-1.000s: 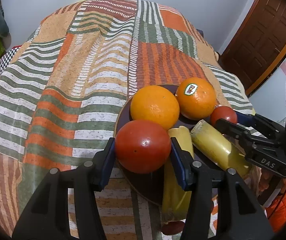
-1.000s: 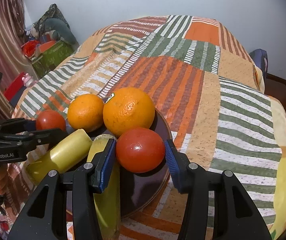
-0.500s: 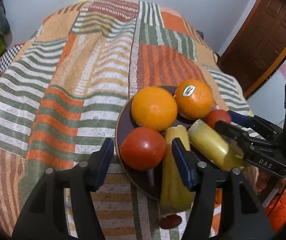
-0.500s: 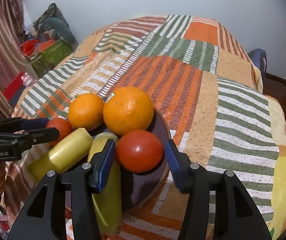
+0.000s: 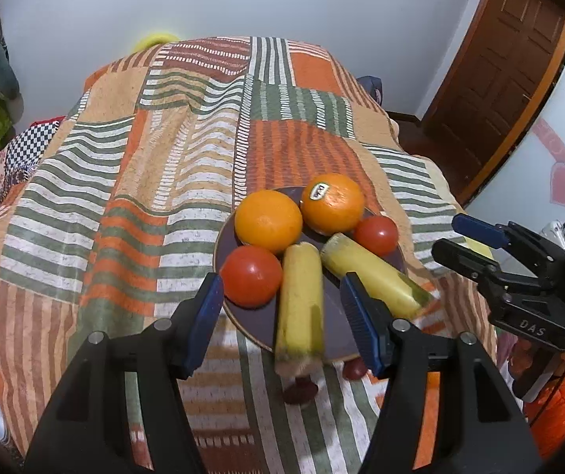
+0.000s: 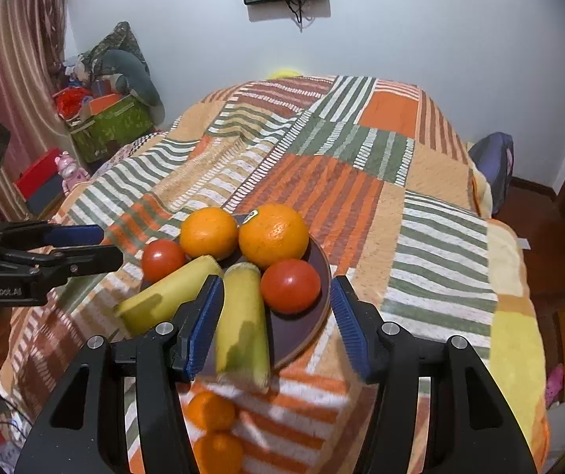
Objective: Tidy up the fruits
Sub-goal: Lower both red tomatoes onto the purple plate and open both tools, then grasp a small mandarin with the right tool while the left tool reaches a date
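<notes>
Fruits [image 5: 268, 221] on plate [image 5: 223, 237]; both tools [image 5: 282, 308] [image 6: 276, 316] wide open, empty

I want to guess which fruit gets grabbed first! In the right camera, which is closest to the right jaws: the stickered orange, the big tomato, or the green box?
1. Big tomato, on the plate, just ahead of the right gripper.
2. Stickered orange, behind the tomato.
3. Green box, far left by the wall.
</notes>
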Action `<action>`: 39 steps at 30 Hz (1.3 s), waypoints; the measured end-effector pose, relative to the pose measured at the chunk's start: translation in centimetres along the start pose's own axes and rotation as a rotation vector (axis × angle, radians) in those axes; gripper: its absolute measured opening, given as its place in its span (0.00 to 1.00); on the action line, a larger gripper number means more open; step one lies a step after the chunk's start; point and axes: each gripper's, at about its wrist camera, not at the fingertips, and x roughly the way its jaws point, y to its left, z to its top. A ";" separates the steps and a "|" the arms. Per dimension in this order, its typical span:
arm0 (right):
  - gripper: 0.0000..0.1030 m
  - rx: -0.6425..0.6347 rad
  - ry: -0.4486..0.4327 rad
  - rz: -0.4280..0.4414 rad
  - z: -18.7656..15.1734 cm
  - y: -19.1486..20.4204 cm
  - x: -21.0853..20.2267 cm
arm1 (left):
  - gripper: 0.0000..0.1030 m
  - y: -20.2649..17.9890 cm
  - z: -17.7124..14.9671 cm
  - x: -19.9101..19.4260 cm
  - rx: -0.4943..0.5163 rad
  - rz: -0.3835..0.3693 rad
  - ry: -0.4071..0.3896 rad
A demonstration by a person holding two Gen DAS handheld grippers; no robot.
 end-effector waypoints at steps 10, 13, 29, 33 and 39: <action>0.52 0.010 -0.001 0.019 -2.2 1.3 -2.5 | 0.60 -0.7 -3.3 -1.4 0.001 0.002 0.045; 0.52 0.009 0.018 0.028 -3.0 1.7 -2.3 | 0.60 -0.9 -4.4 -1.0 0.011 0.015 0.077; 0.52 0.024 0.183 0.065 -8.7 2.6 0.2 | 0.51 -0.9 -7.7 2.8 -0.010 -0.006 0.181; 0.51 0.018 0.197 0.074 -9.3 2.9 0.6 | 0.40 -0.9 -7.9 3.7 -0.010 -0.015 0.198; 0.33 0.020 0.197 0.081 -9.4 2.8 1.0 | 0.31 -0.9 -7.9 4.2 -0.004 -0.009 0.190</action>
